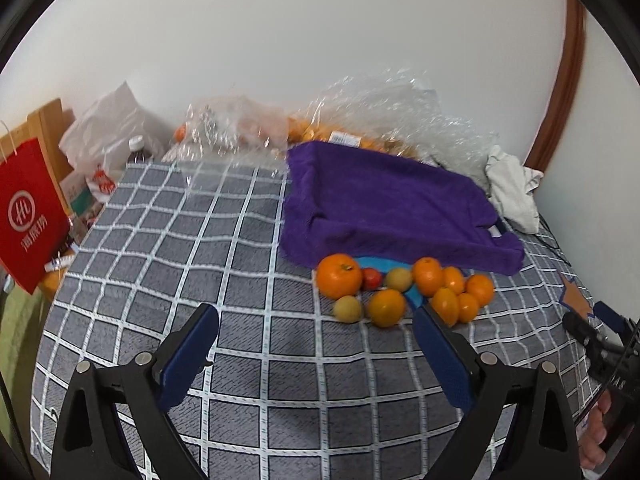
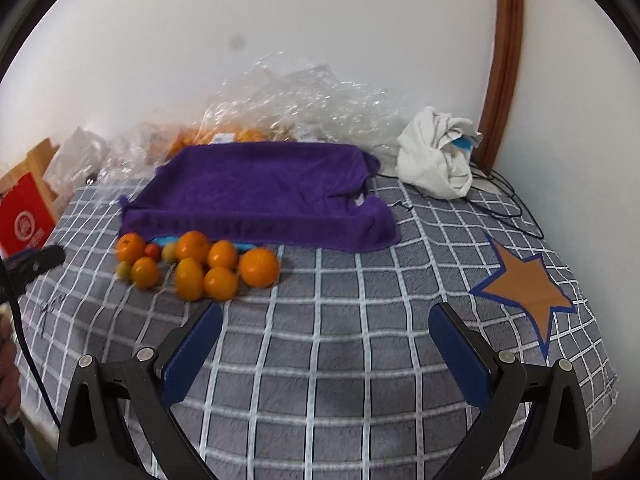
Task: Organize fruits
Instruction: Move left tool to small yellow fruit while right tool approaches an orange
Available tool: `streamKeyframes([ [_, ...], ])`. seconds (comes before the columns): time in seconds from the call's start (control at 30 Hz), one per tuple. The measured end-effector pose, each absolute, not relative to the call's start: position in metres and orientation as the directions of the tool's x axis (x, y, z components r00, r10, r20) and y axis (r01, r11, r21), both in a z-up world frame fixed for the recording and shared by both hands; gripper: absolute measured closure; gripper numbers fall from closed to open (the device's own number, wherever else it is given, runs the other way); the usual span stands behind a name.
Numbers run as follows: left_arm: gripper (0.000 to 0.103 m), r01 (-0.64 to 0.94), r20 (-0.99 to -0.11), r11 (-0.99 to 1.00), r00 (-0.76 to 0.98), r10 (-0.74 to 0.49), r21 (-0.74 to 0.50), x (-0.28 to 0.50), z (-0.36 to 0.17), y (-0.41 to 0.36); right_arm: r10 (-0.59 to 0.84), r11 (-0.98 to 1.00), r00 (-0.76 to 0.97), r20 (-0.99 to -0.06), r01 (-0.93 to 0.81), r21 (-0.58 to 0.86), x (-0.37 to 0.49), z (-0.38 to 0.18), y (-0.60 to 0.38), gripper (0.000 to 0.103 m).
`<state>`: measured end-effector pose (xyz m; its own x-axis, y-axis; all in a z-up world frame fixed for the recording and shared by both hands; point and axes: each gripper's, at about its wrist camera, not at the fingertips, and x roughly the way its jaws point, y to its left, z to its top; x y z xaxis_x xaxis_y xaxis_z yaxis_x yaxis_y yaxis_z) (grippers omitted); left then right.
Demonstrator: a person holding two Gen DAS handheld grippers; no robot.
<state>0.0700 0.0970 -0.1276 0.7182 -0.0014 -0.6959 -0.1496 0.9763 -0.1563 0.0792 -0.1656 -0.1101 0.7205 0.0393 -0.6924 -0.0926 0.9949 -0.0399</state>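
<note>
Here, both claws, left (image 1: 316, 328) and right (image 2: 326, 328), gape empty over the checked cloth (image 2: 320, 360) by a white wall (image 2: 320, 40).

bare checked cloth (image 1: 248, 264) ahead, fruit pile (image 1: 404, 288) before purple towel (image 1: 392, 204)

Colours on the checked cloth

We see a grey cloth (image 2: 320, 360) gridded in white, a purple towel (image 2: 260, 188) at twelve o'clock, orange fruits (image 2: 200, 268) with one small red (image 2: 151, 250) and two yellow-green (image 1: 348, 309) at ten, a brown blue-edged star (image 2: 528, 288) at three, blue gripper pads (image 1: 192, 356).
</note>
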Motion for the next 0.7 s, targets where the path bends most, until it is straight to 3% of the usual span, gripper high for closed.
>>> streamKeyframes([
  [0.23,0.019,-0.166,-0.732,0.978,0.681,0.021,-0.126,0.083,-0.15,0.104,0.144,0.985,0.66,-0.737,-0.164,0.046,0.115,-0.128,-0.163,0.008],
  [0.33,0.03,-0.164,-0.74,0.973,0.672,-0.011,-0.163,0.086,-0.157,0.11,0.167,0.98,0.644,-0.747,-0.189,0.056,0.127,-0.139,-0.157,0.018],
  [0.6,0.03,-0.135,-0.752,0.975,0.657,-0.046,-0.178,0.094,-0.163,0.112,0.214,0.964,0.591,-0.778,-0.256,0.071,0.152,-0.166,-0.135,0.045],
  [0.7,0.03,-0.133,-0.752,0.974,0.657,-0.053,-0.185,0.096,-0.166,0.113,0.236,0.962,0.57,-0.787,-0.254,0.105,0.161,-0.174,-0.133,0.046],
])
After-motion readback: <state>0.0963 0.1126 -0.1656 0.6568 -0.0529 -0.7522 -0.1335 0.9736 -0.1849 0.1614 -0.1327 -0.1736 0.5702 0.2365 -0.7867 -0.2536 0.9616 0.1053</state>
